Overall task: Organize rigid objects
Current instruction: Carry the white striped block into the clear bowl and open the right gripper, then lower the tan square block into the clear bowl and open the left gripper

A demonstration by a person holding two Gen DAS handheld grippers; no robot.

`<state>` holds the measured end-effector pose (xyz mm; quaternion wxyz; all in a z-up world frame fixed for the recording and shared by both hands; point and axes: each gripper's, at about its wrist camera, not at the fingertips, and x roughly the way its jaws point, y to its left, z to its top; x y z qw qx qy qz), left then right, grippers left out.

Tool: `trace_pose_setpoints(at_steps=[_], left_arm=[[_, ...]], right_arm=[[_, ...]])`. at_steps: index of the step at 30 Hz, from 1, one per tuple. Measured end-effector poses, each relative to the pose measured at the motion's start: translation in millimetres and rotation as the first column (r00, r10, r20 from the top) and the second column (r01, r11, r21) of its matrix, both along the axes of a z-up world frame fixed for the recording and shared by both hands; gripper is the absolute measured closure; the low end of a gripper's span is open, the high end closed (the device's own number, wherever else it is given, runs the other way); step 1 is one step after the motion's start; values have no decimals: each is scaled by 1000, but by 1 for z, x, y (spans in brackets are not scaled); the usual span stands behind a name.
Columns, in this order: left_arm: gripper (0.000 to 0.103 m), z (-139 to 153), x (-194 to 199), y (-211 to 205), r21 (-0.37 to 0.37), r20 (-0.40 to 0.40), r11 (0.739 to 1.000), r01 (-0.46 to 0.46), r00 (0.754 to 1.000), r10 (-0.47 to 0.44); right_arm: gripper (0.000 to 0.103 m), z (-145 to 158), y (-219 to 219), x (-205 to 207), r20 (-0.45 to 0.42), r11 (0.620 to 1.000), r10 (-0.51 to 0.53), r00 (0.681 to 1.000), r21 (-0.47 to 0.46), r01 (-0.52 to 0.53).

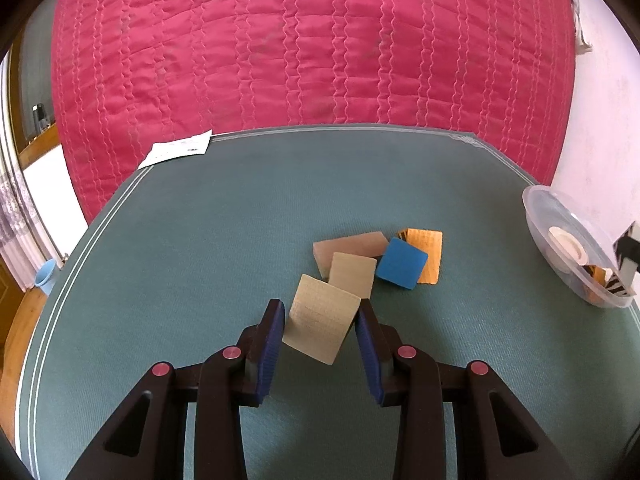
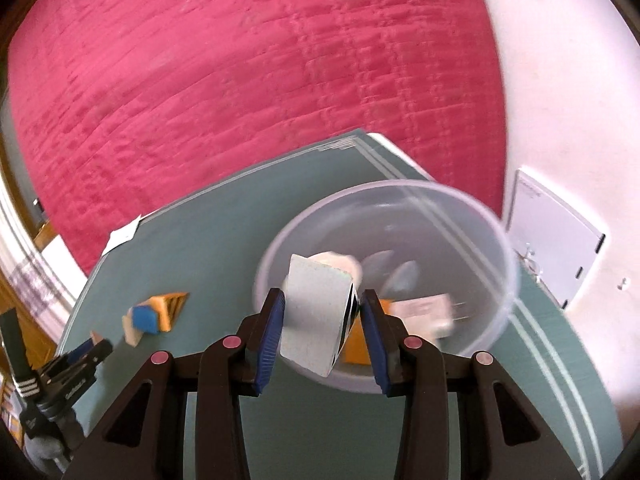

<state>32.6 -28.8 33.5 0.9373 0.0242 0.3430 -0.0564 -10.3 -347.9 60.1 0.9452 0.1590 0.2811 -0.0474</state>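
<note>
A: Where is the white block [image 2: 316, 316] with the striped side kept, relative to the clear bowl [image 2: 472, 216]?

B: It is clamped between the pads of the right gripper [image 2: 322, 298], whose jaws are almost closed on it. It is held above the near rim of the bowl, and its long axis is directed away from the gripper, into the bowl. Only a release is judged to be needed.

A: And the left gripper [image 1: 320, 308]?

B: A beige tile [image 1: 322, 318] is pinched there, jaws nearly closed too. It is raised, well apart from the bowl, on the side of the loose pile: a blue block [image 1: 402, 262], an orange tile [image 1: 430, 254], two pale pieces. The right hand is clearly nearer to the bowl.
</note>
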Motion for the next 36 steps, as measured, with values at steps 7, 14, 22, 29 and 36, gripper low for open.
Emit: trace_pose_setpoints(at_steps=[7,14,22,29,36], left_arm=[[65,2,-5,-12,-1,-6,1000,22,1000,-22],[65,8,-10,-28,10,6,999,54,999,-54],[65,16,-15,-42,19,19,996,83,996,-83],[65,25,-15,-60,20,27,992,125,992,-126],[65,34,-12,-88,5,26,982,190,981,-190]], right_arm=[[63,-2,-28,-7,-8,999,-45,999,4,45],[63,-19,-41,-2,-38,999,-49,998,-1,49],[63,-20,-54,4,-35,996,-83,996,-34,82],[62,-24,-66,10,-44,990,-128,991,-68,125],[61,-19,-70,0,9,985,-161,987,-66,161]])
